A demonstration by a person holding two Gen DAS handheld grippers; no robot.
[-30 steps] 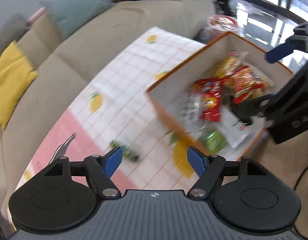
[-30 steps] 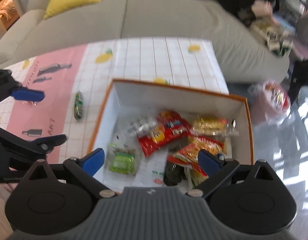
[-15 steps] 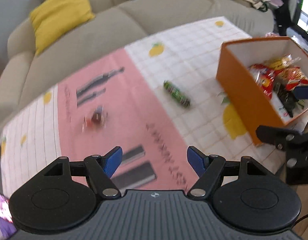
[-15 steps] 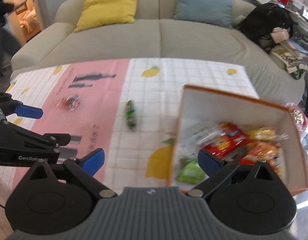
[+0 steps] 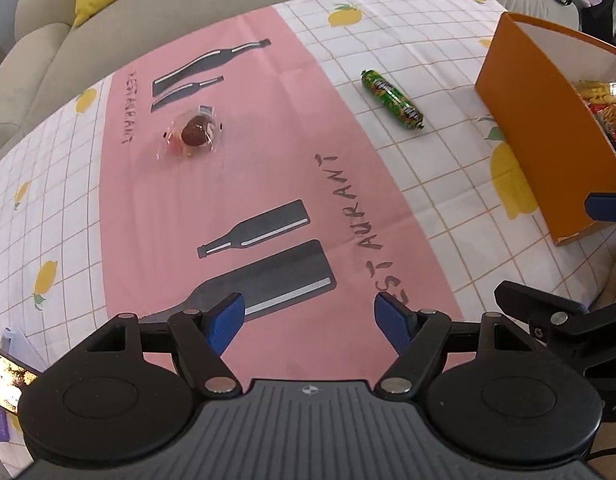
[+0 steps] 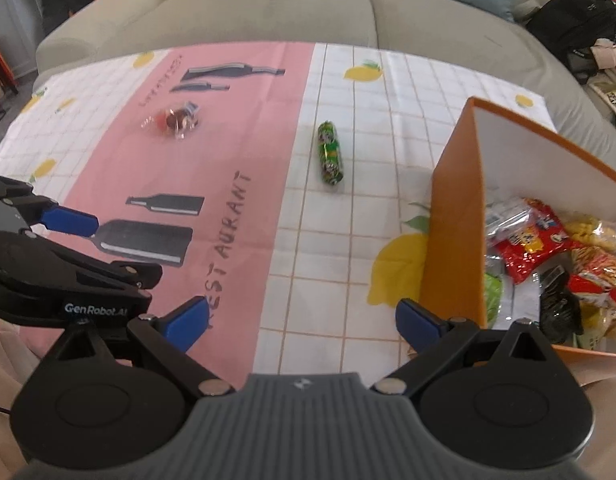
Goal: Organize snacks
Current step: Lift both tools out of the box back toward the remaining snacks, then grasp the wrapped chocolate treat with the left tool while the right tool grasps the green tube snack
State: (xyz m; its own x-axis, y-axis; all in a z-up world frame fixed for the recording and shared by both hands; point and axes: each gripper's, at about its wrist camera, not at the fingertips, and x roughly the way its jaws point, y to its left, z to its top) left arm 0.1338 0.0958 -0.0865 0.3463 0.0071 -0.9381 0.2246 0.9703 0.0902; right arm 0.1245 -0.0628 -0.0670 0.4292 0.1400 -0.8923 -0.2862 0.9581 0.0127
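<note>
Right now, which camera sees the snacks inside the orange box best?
The right wrist view. It looks over the wall of the orange box and shows the snacks inside: red, yellow and green packets. The left wrist view mostly shows the box's orange outer side, with only a sliver of packets at the picture's edge.

Before you, a pink-and-white checked tablecloth [image 6: 328,240] covers the table. On it, far left: a clear plastic packet of small sweets [image 6: 173,120]. Right of that packet, well apart: a green foil-wrapped snack roll [image 6: 330,153], lying lengthwise. Further right, at the table's near right corner: an open orange cardboard box [image 6: 454,240], holding red and yellow snack bags [image 6: 532,236]. Behind the table: a beige fabric sofa [image 6: 267,12].
</note>
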